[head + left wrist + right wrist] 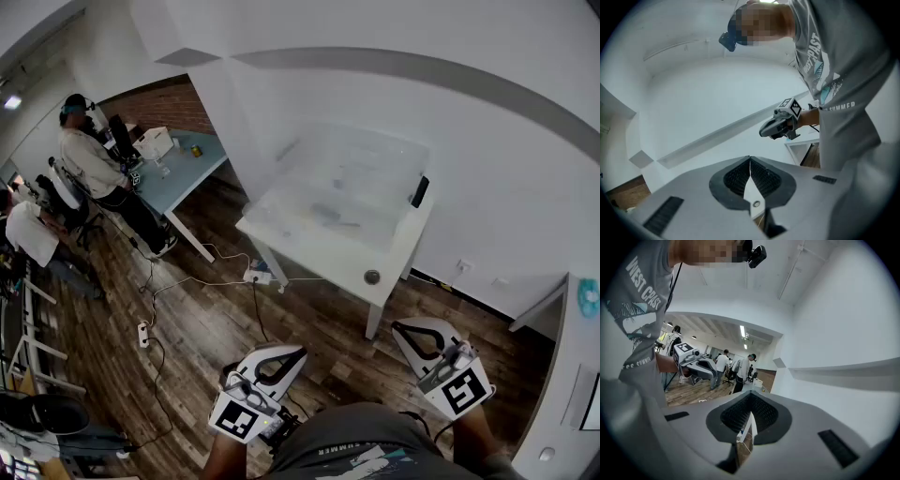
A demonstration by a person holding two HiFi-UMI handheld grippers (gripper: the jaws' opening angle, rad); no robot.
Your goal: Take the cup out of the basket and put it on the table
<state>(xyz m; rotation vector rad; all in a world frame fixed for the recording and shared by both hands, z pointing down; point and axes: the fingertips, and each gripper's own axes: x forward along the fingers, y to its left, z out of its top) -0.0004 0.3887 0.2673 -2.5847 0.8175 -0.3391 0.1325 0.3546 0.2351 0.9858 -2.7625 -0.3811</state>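
A clear plastic basket (349, 176) stands on a white table (328, 251) across the wooden floor from me. Pale shapes lie inside it; I cannot make out which is the cup. Both grippers hang low by my body, well short of the table. My left gripper (298, 351) is shut with nothing in it, and its jaws meet tip to tip in the left gripper view (750, 159). My right gripper (398, 326) is likewise shut and empty (751, 398). Each gripper shows in the other's view: the right gripper (780, 124), the left gripper (696, 364).
A dark flat object (420, 191) leans at the basket's right end. Cables and a power strip (257, 276) lie on the floor by the table's legs. A blue table (183, 169) with people around it stands at left. A white shelf (562, 375) is at right.
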